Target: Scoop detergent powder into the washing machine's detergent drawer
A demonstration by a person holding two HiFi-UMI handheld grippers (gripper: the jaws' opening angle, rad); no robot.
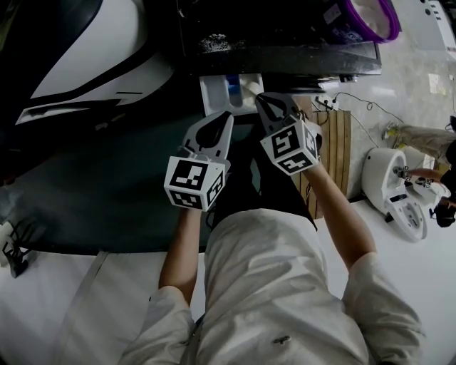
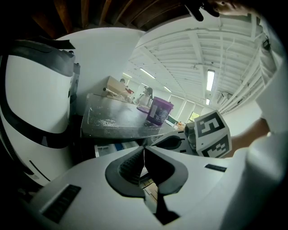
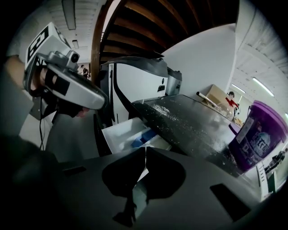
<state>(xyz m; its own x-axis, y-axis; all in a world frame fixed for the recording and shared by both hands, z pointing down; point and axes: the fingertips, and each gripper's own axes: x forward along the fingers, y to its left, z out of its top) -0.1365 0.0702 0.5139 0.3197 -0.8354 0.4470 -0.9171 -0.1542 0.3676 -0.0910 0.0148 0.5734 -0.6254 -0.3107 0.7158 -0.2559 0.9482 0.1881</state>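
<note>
My left gripper (image 1: 225, 117) and right gripper (image 1: 263, 100) hang side by side just short of the drawer (image 1: 211, 96). Both have their jaws pressed together on nothing. The drawer juts out open under the dark machine top (image 3: 189, 128). It is white, with a blue insert (image 3: 141, 136), and I can't tell whether powder lies inside. Spilt powder (image 3: 162, 109) dusts the top. The purple tub (image 3: 257, 137) stands on that top, well apart from both grippers.

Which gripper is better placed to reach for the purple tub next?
Right, probably. The purple tub stands on the machine's top, off to the right, nearer the right gripper than the left gripper. Both are shut and empty.
</note>
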